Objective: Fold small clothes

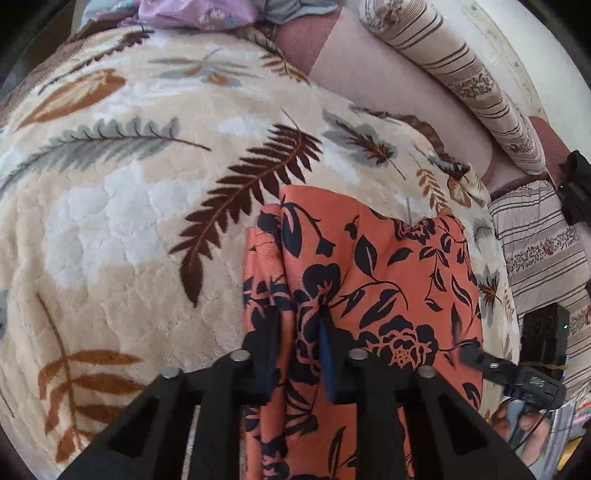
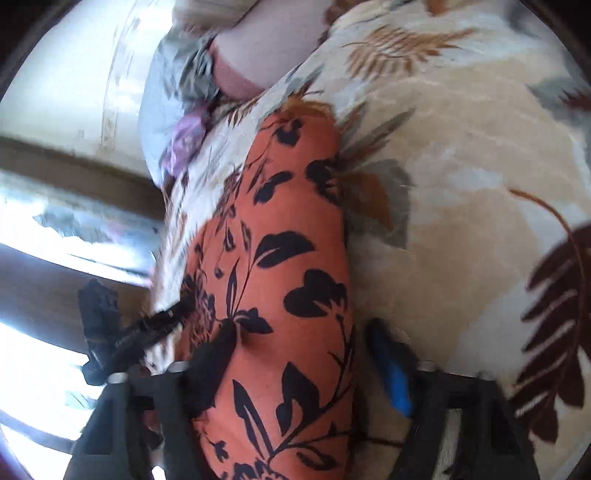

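Note:
An orange garment with black flowers point(image 1: 373, 266) lies on a cream leaf-print blanket point(image 1: 122, 206). My left gripper point(image 1: 297, 332) is shut on a bunched fold of the orange garment at its near left edge. In the right wrist view the same garment point(image 2: 280, 266) runs up the middle. My right gripper point(image 2: 303, 339) is open, its jaws wide apart astride the garment, the blue pad point(image 2: 391, 369) off its right edge. The right gripper also shows in the left wrist view point(image 1: 476, 354) at the garment's right edge.
A pink sheet point(image 1: 388, 74) and striped bolster pillows point(image 1: 476, 81) lie beyond the blanket. A lilac cloth point(image 1: 195, 11) and a grey garment point(image 1: 295, 11) sit at the far edge. A window and wall point(image 2: 55, 92) are at the left of the right wrist view.

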Tool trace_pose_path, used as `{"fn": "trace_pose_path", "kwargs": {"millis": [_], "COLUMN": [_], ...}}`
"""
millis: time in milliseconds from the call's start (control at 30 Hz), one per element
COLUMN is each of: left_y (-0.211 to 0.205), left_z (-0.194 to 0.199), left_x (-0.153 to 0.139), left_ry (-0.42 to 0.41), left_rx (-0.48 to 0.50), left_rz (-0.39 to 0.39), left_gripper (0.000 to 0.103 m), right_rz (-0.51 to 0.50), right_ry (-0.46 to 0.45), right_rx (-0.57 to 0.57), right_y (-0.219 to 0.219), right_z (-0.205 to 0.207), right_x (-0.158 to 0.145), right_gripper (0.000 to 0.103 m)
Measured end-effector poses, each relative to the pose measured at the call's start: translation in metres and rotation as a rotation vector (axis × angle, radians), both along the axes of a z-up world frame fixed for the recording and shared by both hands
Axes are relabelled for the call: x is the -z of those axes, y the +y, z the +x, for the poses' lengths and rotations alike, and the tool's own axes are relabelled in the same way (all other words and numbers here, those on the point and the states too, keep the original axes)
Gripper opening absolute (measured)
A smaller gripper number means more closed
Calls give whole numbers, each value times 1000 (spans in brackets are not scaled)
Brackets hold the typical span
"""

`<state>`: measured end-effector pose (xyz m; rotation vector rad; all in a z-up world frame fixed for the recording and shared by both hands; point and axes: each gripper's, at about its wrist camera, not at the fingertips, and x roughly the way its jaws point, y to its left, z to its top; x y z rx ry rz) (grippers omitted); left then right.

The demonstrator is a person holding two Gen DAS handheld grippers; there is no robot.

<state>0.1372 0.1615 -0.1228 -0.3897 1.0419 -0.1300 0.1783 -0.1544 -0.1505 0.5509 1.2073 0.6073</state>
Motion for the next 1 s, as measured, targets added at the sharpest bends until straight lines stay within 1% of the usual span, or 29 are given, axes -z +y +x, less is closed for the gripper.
{"fn": "trace_pose_path", "kwargs": {"millis": [33,67,100,133,167,200,267,300,333,367,433,467,533,567,600,633,667,700,733,767,800,833,867,900,933,967,1000], "left_y": [-3,-4,-4,-1,3,6,9,8,8,7,7,6,1,-4,-5,-7,-11,-12,-14,-15,-12,-7,-5,-6,-7,-7,-7], "left_z": [-6,-11,-11,-5,-2,-2,-6,-8,-12,-17,-34,-44,-73,-83,-95,-105,-108,-110,-110,-107,-108,-108,-110,-113,-115,-111,-104], "left_x": [-6,-9,-3,9,17,17,11,7,3,-3,-17,-25,-40,-44,-45,-43,-39,-30,-16,-6,0,-1,-9,-20,-28,-26,-15], "left_ry": [-25,-51,-45,-17,-18,-26,-27,-33,-40,-53,-86,-97,-133,-145,-149,-143,-127,-91,-35,-7,-7,-7,-15,-45,-76,-66,-22], "left_rx": [0,-2,-4,-4,-9,-14,-11,-6,-7,-5,0,16,45,53,61,62,56,54,59,61,58,54,55,64,71,80,90], "left_rz": [45,84,89,87,70,55,63,75,85,82,46,27,36,35,27,22,26,42,76,86,69,50,53,79,96,100,115], "left_gripper": [12,11,12,12,13,14,14,15,15,15,14,20,33,47,53,53,53,37,13,7,7,7,6,6,6,6,6], "right_rz": [-57,-139,-175,-207,-232,-220,-97,-82,-69,-42,30,57,99,114,125,131,133,131,131,134,129,107,71,67,91,87,69], "right_ry": [-39,-111,-147,-160,-133,-78,-42,-48,-57,-52,-37,-26,-24,-21,-16,-12,-8,3,16,27,39,41,23,5,-8,-19,-20], "right_rx": [-21,-57,-75,-83,-88,-67,8,30,53,72,96,107,122,125,123,122,122,123,126,121,94,73,70,65,60,64,66], "right_y": [6,17,23,27,29,26,9,3,-6,-14,-28,-34,-44,-45,-47,-47,-48,-46,-46,-41,-33,-26,-21,-18,-16,-16,-15], "right_z": [-2,-7,-9,-8,-2,5,6,2,-5,-12,-27,-37,-58,-70,-79,-86,-91,-94,-98,-98,-99,-99,-100,-101,-103,-104,-105], "right_x": [-9,-26,-33,-31,-20,-5,-5,-9,-13,-15,-16,-16,-17,-17,-16,-15,-13,-9,-5,-1,3,4,2,-5,-10,-12,-10], "right_gripper": [43,42,42,42,44,58,64,71,73,73,73,73,73,73,73,73,73,73,74,74,74,74,74,74,74,74,74]}}
